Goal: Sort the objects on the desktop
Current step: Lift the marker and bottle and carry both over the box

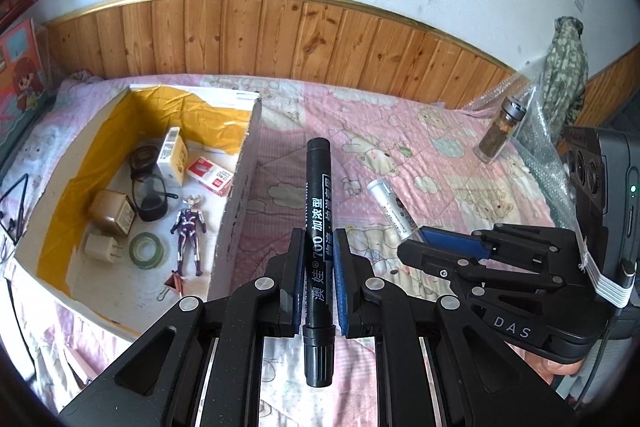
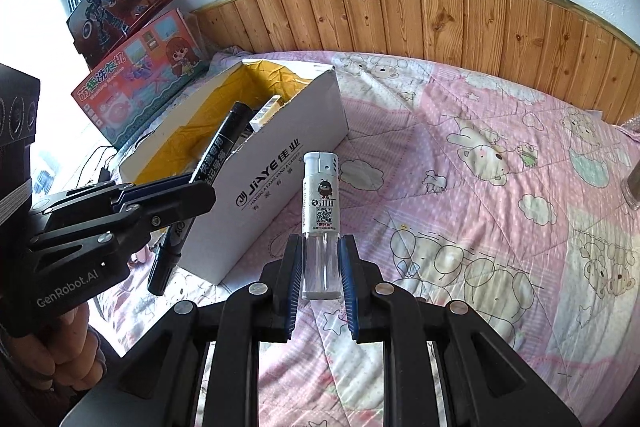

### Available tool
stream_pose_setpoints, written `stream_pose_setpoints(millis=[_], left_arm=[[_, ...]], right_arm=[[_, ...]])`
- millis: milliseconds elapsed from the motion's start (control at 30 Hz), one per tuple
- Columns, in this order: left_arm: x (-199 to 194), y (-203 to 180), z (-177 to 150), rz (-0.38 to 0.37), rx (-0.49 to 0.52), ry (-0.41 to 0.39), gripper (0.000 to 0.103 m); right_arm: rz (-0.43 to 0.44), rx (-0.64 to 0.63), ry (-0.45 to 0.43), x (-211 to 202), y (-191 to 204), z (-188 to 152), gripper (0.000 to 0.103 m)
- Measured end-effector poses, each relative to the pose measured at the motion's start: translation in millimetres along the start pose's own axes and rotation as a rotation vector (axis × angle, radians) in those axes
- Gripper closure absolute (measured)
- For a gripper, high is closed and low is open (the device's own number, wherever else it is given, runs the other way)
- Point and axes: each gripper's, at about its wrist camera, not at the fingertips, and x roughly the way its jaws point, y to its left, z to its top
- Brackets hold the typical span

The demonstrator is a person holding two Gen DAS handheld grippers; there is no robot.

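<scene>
While my left gripper [image 1: 318,259] is clamped on a black marker [image 1: 317,211] at frame centre, my right gripper [image 2: 320,267] pinches a white lighter [image 2: 321,203]. Box [image 1: 236,195], left of frame: glasses [image 1: 148,183], figure [image 1: 188,227], tape roll [image 1: 147,250]. Jar [image 1: 500,131], upper right, on the quilt [image 1: 440,163].
</scene>
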Motion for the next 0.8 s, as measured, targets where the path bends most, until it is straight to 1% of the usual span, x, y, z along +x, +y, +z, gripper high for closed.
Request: stream_pose_setpoints(millis=[433, 800], left_arm=[[-26.9, 34.6, 5.2, -0.004, -0.055, -0.053, 0.090], [-47.5, 75.4, 15.8, 0.001, -0.116, -0.112, 0.090]], right_arm=[[0.010, -0.045, -0.022, 1.4, 31.5, 9.0, 0.083], [0.015, -0.082, -0.040, 8.4, 61.2, 21.7, 0.083]])
